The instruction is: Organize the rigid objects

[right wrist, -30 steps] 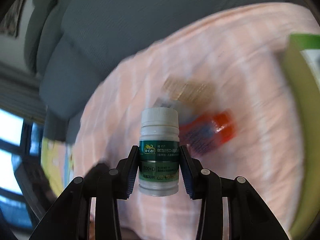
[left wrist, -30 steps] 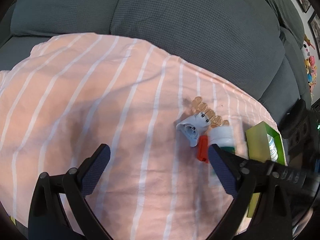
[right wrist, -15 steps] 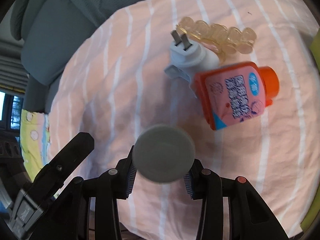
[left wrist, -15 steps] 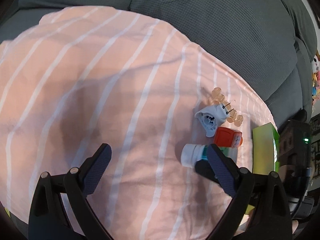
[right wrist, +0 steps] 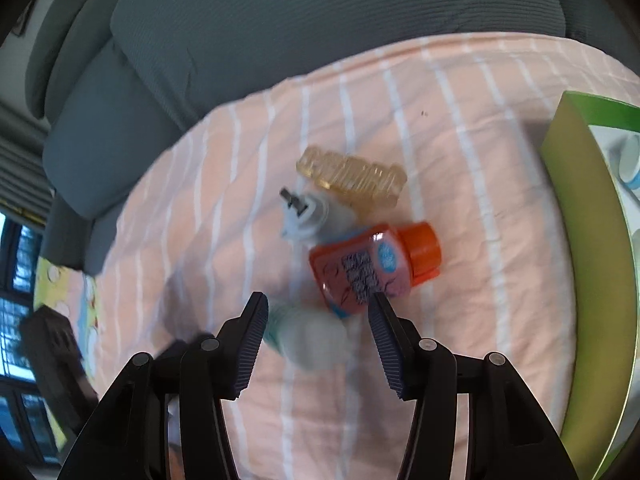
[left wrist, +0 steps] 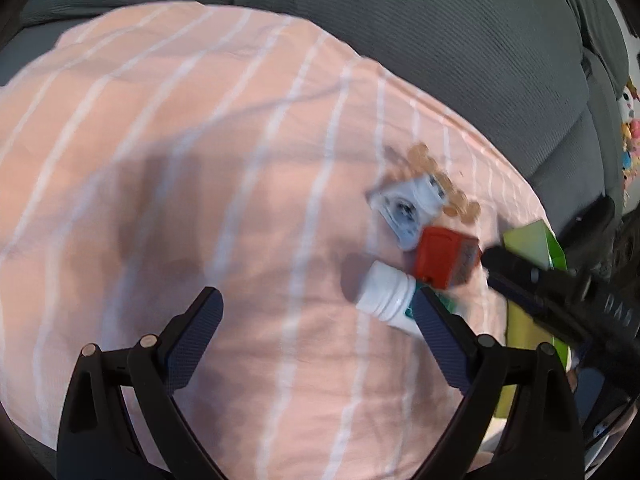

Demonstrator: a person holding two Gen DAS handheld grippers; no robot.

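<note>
The white-capped, green-labelled bottle (left wrist: 390, 297) lay on its side on the striped sheet (left wrist: 200, 200), just beside the orange bottle (right wrist: 372, 270), with the plug (right wrist: 306, 216) and amber clip (right wrist: 352, 178) behind it and the green box (right wrist: 584, 208) nearby, while the right gripper (right wrist: 318, 332) and left gripper (left wrist: 316, 320) stood spread, holding nothing.

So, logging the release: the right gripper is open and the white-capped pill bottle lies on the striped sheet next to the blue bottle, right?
Nearly. In the right wrist view the right gripper is open and the white-capped pill bottle lies on the striped sheet, but the bottle beside it is the orange bottle, not a blue one.
</note>
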